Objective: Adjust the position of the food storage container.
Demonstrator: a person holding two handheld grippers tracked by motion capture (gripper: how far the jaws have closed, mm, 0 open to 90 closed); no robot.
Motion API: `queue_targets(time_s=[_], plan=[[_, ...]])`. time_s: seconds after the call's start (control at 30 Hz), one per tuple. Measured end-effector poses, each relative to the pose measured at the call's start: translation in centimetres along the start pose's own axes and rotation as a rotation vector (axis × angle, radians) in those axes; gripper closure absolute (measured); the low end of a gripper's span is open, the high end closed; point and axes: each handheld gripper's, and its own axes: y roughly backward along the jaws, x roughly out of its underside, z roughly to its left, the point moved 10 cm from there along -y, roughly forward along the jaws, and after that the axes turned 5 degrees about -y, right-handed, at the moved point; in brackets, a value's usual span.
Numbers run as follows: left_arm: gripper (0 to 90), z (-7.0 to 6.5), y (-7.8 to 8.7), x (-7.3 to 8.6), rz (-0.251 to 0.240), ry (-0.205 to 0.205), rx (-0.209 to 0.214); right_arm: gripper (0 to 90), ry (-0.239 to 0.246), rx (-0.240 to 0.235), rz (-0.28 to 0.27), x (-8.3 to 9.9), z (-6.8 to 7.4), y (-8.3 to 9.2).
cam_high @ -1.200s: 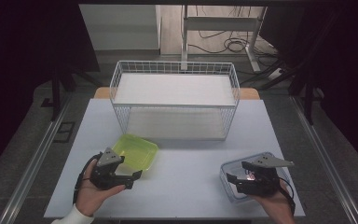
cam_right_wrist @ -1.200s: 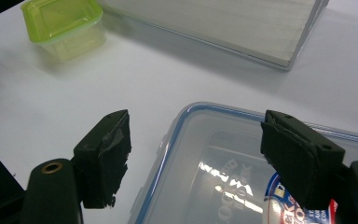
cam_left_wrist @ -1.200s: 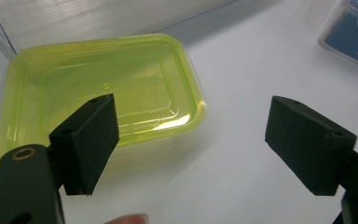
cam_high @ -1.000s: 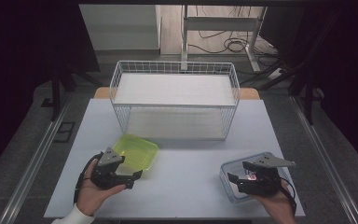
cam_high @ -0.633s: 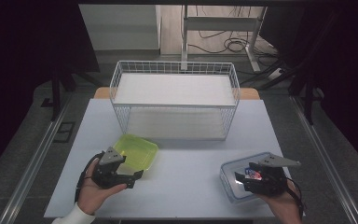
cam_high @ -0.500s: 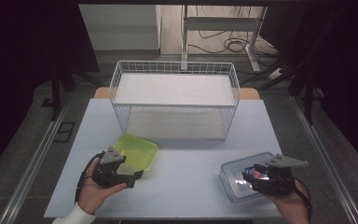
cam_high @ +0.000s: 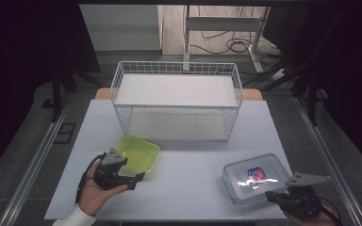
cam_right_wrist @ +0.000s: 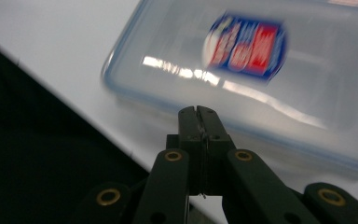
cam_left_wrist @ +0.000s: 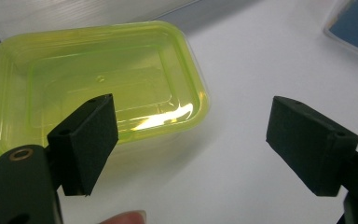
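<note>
In the lower left of the high view, the left claw (cam_high: 131,178) stands wide with nothing between its pads, just beside the near edge of a yellow-green box (cam_high: 136,153) that lies on the white tabletop (cam_high: 188,155); in the left gripper view that box (cam_left_wrist: 93,88) sits at the upper left, partly behind the left pad. In the lower right of the high view, the right claw (cam_high: 274,198) has just been closing and now stands pressed together on nothing, at the near edge of a clear lidded box (cam_high: 254,178) with a red and blue label (cam_high: 256,173); the right gripper view shows its tips (cam_right_wrist: 198,113) just short of the blue-rimmed lid (cam_right_wrist: 261,60). Both boxes look like thin plastic: light, fairly stiff, smooth and likely slippery, and the green one seems able to flex if squeezed hard. A rim or short wall is probably the best place to take hold, since the flat tops offer nothing to pinch. A white wire basket (cam_high: 176,101) stands in the upper middle, well apart from both boxes, and its high walls would need clearing from above. The tabletop between the boxes is bare, so little stands in the way.
</note>
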Motion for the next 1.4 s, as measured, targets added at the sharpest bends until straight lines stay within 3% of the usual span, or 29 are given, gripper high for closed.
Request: queue_targets(time_s=[0.03, 0.07, 0.2, 0.3, 0.37, 0.67, 0.97, 1.17, 1.27, 1.37, 1.4], plan=[[16.3, 0.0, 0.0, 0.0, 0.000, 0.002, -0.002, 89.0, 0.040, -0.001, 0.056, 1.2, 0.2, -0.3], [16.3, 0.0, 0.0, 0.0, 0.000, 0.002, -0.002, 89.0, 0.040, -0.001, 0.056, 1.2, 0.2, -0.3], [16.3, 0.1, -0.2, 0.0, 0.006, 0.000, -0.003, 89.0, 0.099, -0.024, 0.152, 2.6, 1.0, -1.6], [16.3, 0.1, -0.2, 0.1, 0.010, 0.000, -0.003, 89.1, 0.116, -0.022, 0.172, 2.7, 1.2, -2.2], [16.2, 0.2, -0.3, 0.2, 0.009, 0.006, -0.005, 89.1, 0.161, 0.015, 0.197, 2.4, 1.5, -3.4], [16.2, 0.4, -0.1, 0.3, 0.007, 0.013, -0.009, 89.1, 0.176, 0.006, 0.204, 1.2, 2.6, -5.2], [16.1, 0.4, -0.3, 0.4, 0.016, 0.011, -0.009, 89.2, 0.148, 0.045, 0.145, -0.3, 3.4, -6.9], [16.0, 0.4, -0.4, 0.5, 0.018, 0.014, -0.008, 89.1, 0.150, 0.044, 0.137, -0.5, 3.9, -7.1], [15.9, 0.3, -0.4, 0.4, 0.016, 0.016, -0.005, 89.1, 0.162, 0.028, 0.114, -0.8, 4.4, -6.2], [15.7, 0.0, -0.4, 0.3, 0.012, 0.023, 0.000, 89.1, 0.126, 0.021, 0.029, -2.1, 4.0, -3.8], [15.7, 0.0, -0.4, 0.2, 0.012, 0.024, 0.000, 89.1, 0.106, 0.044, -0.012, -2.8, 3.2, -2.8]])
